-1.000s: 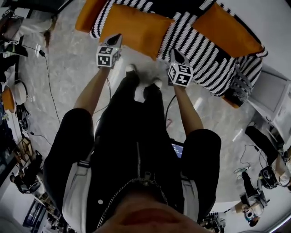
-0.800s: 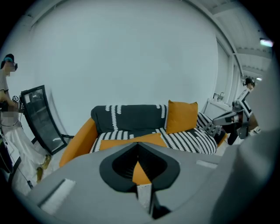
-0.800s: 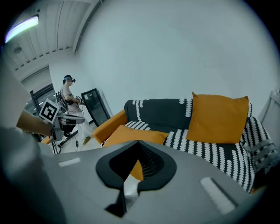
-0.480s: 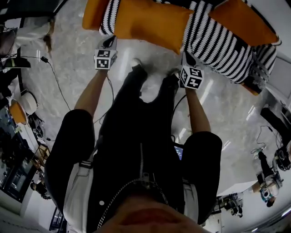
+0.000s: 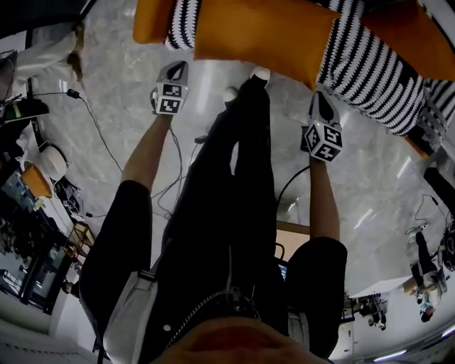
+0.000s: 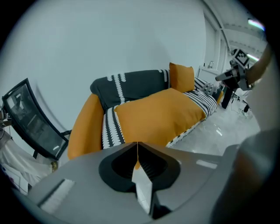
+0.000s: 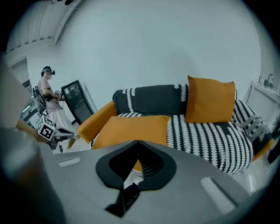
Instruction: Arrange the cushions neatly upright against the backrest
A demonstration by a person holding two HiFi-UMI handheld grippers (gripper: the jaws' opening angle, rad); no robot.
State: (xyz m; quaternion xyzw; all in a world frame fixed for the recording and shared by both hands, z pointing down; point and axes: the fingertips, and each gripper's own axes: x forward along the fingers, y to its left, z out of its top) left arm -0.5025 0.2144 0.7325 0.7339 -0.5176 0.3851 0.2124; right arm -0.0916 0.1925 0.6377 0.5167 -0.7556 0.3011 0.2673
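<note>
One orange cushion [image 5: 263,32] lies flat on the striped sofa seat [image 7: 205,138], near the orange armrest [image 5: 153,21]. The same flat cushion [image 6: 157,116] fills the middle of the left gripper view. A second orange cushion [image 7: 210,99] stands upright against the dark backrest [image 7: 151,99]. My left gripper [image 5: 178,69] hangs over the floor just in front of the sofa's left end, jaws shut and empty. My right gripper [image 5: 321,101] is just short of the seat's front edge, also shut with nothing in it. Both are apart from the cushions.
Cables [image 5: 92,121] trail over the marble floor at the left. A black screen on a stand [image 6: 30,122] is beside the sofa's left arm. A white cabinet [image 7: 262,94] stands at the sofa's right end. Another person [image 7: 48,87] stands far off.
The sofa has slid toward the top of the head view and looks closer. The right gripper sits lower and further right in the picture. Both grippers stay shut.
</note>
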